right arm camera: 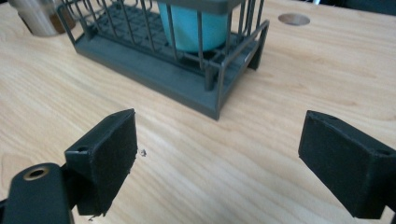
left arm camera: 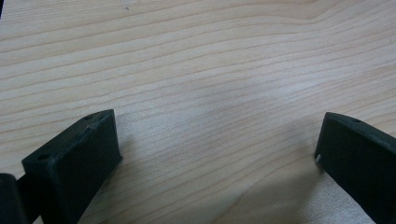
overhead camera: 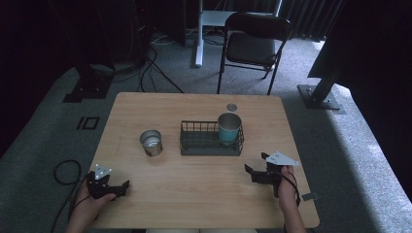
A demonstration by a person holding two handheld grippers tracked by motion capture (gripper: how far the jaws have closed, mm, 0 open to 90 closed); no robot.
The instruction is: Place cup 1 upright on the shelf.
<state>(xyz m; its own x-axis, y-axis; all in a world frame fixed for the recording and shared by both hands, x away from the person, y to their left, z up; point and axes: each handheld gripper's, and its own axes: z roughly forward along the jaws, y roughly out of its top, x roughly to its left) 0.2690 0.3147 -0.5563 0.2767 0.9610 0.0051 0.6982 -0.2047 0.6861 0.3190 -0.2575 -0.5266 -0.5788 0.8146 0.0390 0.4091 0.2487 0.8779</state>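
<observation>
The left claw and right claw rest low over the table, both spread wide and holding nothing. Beyond them, a teal cup stands upright in the right end of the wire basket. A metal cup stands just left of the basket.

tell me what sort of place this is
Probably a lab or studio set up for recording: a light wooden table on grey carpet, loose black cables, dark curtains, and a black folding chair.
</observation>
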